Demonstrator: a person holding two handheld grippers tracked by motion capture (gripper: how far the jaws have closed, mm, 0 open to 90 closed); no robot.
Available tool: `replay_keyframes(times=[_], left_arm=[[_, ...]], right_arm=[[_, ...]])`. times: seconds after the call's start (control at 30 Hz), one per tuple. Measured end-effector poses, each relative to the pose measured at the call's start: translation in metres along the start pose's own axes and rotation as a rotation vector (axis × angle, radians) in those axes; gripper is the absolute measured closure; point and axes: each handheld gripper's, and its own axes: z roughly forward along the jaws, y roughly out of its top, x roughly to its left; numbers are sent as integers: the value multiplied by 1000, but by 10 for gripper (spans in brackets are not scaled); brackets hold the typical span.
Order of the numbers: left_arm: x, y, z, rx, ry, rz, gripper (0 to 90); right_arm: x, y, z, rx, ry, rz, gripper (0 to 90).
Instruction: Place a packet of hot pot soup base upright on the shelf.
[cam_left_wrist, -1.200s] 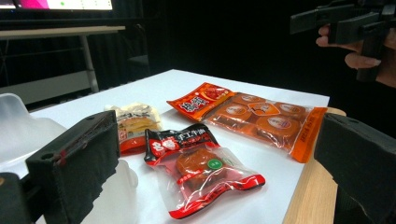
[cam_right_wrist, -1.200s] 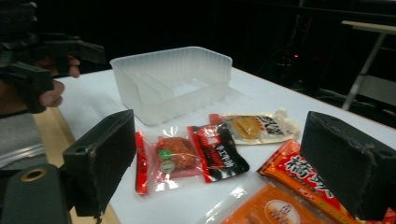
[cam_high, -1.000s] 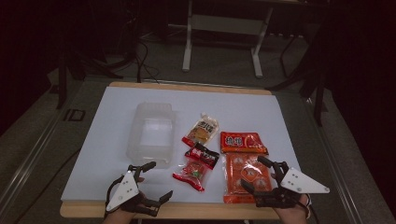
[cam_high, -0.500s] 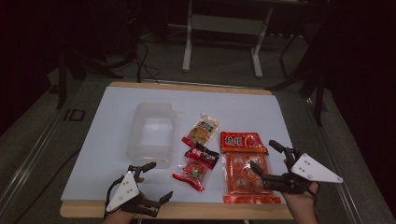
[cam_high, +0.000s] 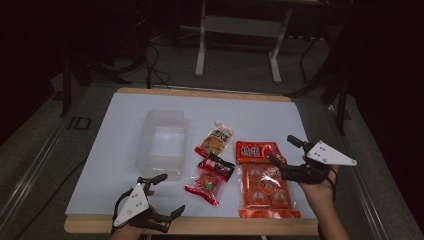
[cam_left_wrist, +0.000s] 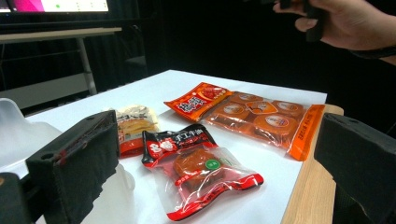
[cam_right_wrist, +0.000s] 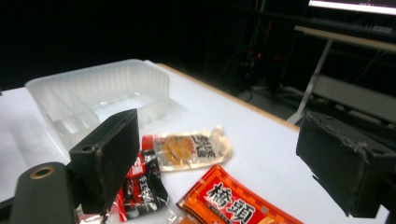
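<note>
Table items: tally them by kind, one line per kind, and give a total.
Clear plastic container: 1
Orange snack packets: 2, the small orange packet and the large orange multipack
Red-and-black snack packets: 2, the nearer packet and the one behind it
Pale yellow snack packet: 1
Total: 6

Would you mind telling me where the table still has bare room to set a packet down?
Bare room lies along the far edge of the table beyond the clear tray, and down the left side beside it. It is crowded between the tray and the large orange packet, where the snack packets lie close together.
</note>
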Motion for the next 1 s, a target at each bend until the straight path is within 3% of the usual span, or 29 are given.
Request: replay_keyframes(times=[0.3,0.53,1.0], left_arm=[[0,-1,0,3,-1,-2,7],[0,-1,1,9,-10,-8,6],[0,-2,2,11,-21,-12,6]], right_arm=[[-16,-17,19,35,-23,-22,216],[-32,-33,37,139,-34,45,219],[-58,-69,60,234,-82,133,235]])
